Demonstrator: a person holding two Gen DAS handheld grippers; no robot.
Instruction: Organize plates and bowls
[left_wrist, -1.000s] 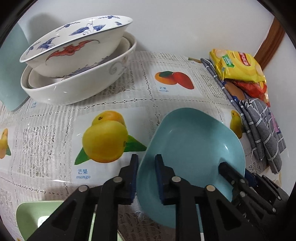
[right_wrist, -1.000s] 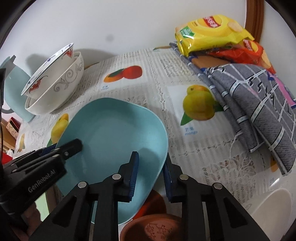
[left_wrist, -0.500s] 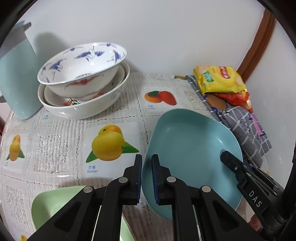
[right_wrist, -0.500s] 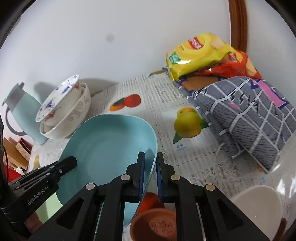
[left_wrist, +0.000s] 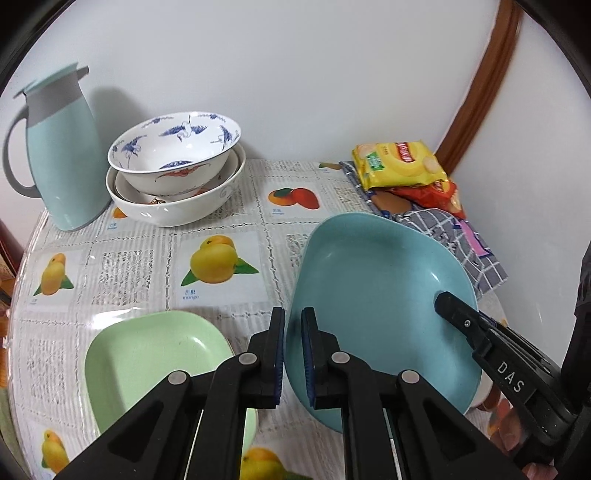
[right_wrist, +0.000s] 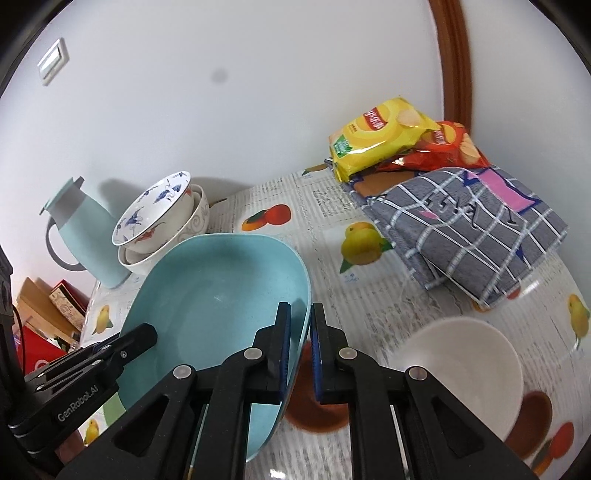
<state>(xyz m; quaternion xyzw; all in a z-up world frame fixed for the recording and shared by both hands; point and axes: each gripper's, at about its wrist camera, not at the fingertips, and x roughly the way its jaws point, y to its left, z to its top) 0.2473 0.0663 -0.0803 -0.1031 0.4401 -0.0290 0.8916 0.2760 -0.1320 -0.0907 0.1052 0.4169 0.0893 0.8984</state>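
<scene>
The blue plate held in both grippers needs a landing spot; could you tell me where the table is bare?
The blue plate could land on the bare cloth between the stacked bowls and the green plate, around the mango print. Free cloth also lies between the bowls and the folded towel. The near right is crowded: a white bowl and a brown dish.

In the lower centre of the frame, the left claw (left_wrist: 293, 354) pinched the near rim of a shallow light-blue plate (left_wrist: 373, 291), held clear of the surface (left_wrist: 136, 258). The right claw (left_wrist: 448, 304) reached over the plate's right rim. A pale-green square dish (left_wrist: 147, 354) lay lower left. Stacked white bowls with blue birds (left_wrist: 173, 166) stood upper left beside a mint jug (left_wrist: 62, 158).
</scene>
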